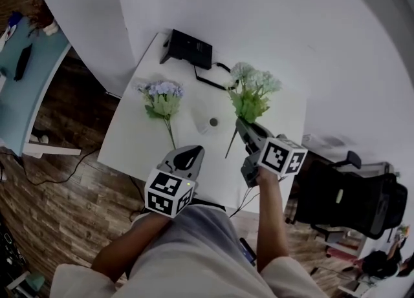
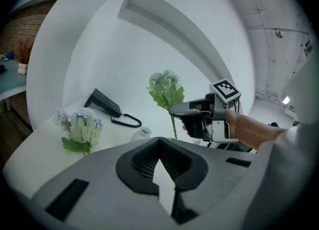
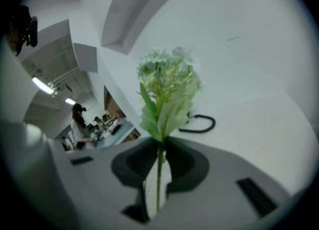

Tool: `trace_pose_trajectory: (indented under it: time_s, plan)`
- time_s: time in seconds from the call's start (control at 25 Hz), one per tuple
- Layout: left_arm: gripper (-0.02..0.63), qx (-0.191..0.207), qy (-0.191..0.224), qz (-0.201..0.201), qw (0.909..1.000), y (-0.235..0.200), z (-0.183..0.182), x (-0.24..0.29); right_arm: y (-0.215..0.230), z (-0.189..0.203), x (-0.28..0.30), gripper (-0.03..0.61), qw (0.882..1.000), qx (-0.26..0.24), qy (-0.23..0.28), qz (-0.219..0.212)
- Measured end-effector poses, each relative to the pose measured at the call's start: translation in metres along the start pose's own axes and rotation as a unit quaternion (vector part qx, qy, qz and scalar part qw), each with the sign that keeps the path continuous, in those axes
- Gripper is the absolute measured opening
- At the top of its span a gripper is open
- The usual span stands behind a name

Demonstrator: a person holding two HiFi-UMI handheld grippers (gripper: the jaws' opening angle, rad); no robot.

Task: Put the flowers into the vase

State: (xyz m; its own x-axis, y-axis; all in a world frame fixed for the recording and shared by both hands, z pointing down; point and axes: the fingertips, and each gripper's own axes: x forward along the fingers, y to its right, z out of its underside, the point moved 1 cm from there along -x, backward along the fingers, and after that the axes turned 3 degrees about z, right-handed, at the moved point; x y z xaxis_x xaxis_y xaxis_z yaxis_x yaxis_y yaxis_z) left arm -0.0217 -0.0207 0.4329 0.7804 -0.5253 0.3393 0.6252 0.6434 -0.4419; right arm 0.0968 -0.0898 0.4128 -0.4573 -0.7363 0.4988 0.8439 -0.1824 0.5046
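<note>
My right gripper [image 1: 242, 127] is shut on the stem of a white-green flower [image 1: 251, 91] and holds it upright above the white table [image 1: 278, 119]. In the right gripper view the thin stem [image 3: 159, 174] runs up between the jaws to the flower head [image 3: 167, 82]. A small white vase [image 1: 213, 122] stands mid-table, left of that flower; it also shows in the left gripper view [image 2: 143, 133]. A bunch of blue flowers [image 1: 163, 96] lies on the table's left part. My left gripper [image 1: 187, 156] hangs shut and empty over the near edge, below the vase.
A black device [image 1: 187, 48] with a looped cable [image 1: 208, 82] sits at the table's far edge against the white wall. A black office chair [image 1: 352, 196] stands to the right. Wooden floor and a blue desk [image 1: 26, 90] lie to the left.
</note>
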Motion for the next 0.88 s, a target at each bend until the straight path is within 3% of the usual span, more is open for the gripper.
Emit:
trace_pose_trajectory:
  time_s: [0.32,0.88]
  plan:
    - [0.021,-0.005,0.006,-0.011,0.9999,-0.008,-0.001,-0.005,-0.018,-0.030,0.001,0.063,0.997,-0.015,0.070,-0.032]
    - [0.021,-0.031,-0.001,-0.016,0.9994,-0.013,0.002,-0.009,-0.043,-0.082,0.000,0.063,0.978,-0.061,0.189,-0.066]
